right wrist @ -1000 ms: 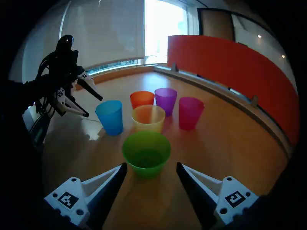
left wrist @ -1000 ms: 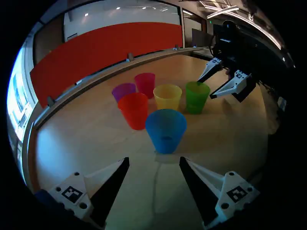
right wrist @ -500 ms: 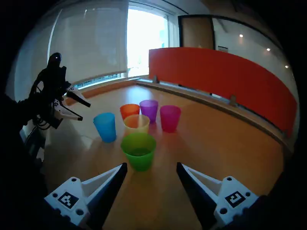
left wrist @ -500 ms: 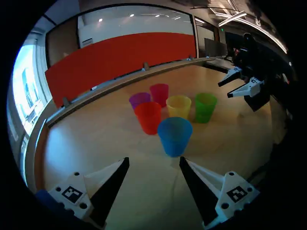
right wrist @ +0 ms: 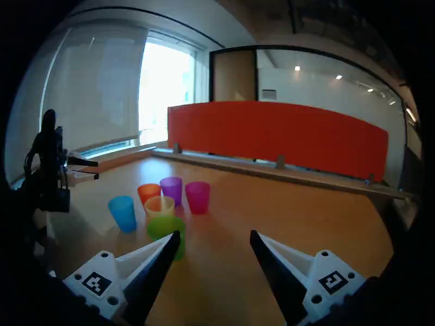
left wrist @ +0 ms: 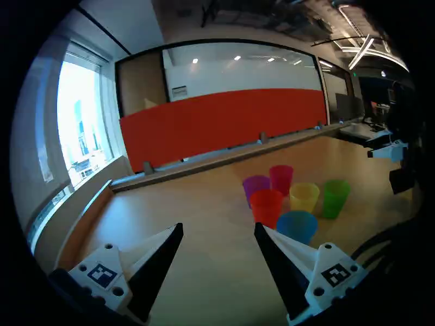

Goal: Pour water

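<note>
Left gripper (left wrist: 217,225), right gripper (right wrist: 213,233): jaws wide apart, holding nothing; six coloured cups (left wrist: 304,196) clustered on table (left wrist: 185,204)

- Tabletop (left wrist: 206,217): pale wood-look surface, smooth, with a soft satin sheen that catches the window light.
- Blue cup (left wrist: 297,225), green cup (left wrist: 335,198), yellow cup (left wrist: 304,196), red cup (left wrist: 266,206), purple cup (left wrist: 254,185) and pink cup (left wrist: 281,178): thin translucent plastic, smooth and faintly glossy.
- Red partition panel (left wrist: 217,125): flat, even, matt.
- Window blind (right wrist: 98,92): matt, letting light through.
- Left gripper (left wrist: 217,225) and right gripper (right wrist: 215,233): matt white plastic fingers with dull black inner faces.
</note>
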The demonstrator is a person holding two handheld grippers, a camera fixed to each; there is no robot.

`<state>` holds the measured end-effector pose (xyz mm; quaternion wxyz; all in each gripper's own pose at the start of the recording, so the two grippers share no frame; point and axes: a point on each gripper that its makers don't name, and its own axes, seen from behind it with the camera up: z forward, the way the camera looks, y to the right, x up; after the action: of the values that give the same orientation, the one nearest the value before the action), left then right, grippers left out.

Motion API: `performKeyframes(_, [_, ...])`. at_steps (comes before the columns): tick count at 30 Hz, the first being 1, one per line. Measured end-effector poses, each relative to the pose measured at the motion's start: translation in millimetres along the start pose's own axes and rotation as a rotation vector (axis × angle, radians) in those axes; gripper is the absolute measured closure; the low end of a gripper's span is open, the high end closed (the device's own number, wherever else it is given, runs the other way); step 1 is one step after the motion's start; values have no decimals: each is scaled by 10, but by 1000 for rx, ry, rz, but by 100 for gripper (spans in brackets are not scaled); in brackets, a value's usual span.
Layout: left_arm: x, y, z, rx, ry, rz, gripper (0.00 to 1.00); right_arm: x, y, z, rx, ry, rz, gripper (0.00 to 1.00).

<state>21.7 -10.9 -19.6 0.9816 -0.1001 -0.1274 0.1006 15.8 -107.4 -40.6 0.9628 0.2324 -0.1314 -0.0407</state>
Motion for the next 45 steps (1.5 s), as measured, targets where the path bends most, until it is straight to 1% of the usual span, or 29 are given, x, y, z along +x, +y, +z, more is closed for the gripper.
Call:
performKeyframes(4, [127,-106,-41,67,68,-49,2,141,148,-58,-92,60,5,1])
performKeyframes(9, [257,-193,-119,136,137,-91,3,304,264,-139,-183,137,18,1])
performKeyframes(15, [409,-220,-211,189,216,-131,2,484,470,-264,-310,231,43,1])
performKeyframes(18, [420,-208,-224,197,234,-145,3,492,543,-310,-359,252,41,1])
performKeyframes(21, [419,-198,-208,196,238,-152,2,459,584,-318,-383,255,39,1])
performKeyframes(24, [443,-226,-206,208,246,-167,3,463,618,-326,-400,256,53,1])
performKeyframes(27, [451,-250,-202,221,264,-190,3,489,626,-320,-396,270,72,1])
performKeyframes(30, [436,-220,-180,215,269,-210,2,497,648,-311,-389,265,93,1])
performKeyframes(33, [442,-193,-170,217,284,-218,2,515,676,-295,-390,261,107,1])
performKeyframes(39, [352,-157,-109,239,293,-219,3,443,689,-243,-396,233,105,1])
performKeyframes(45, [270,-116,-63,249,306,-215,3,382,660,-198,-412,195,79,1])
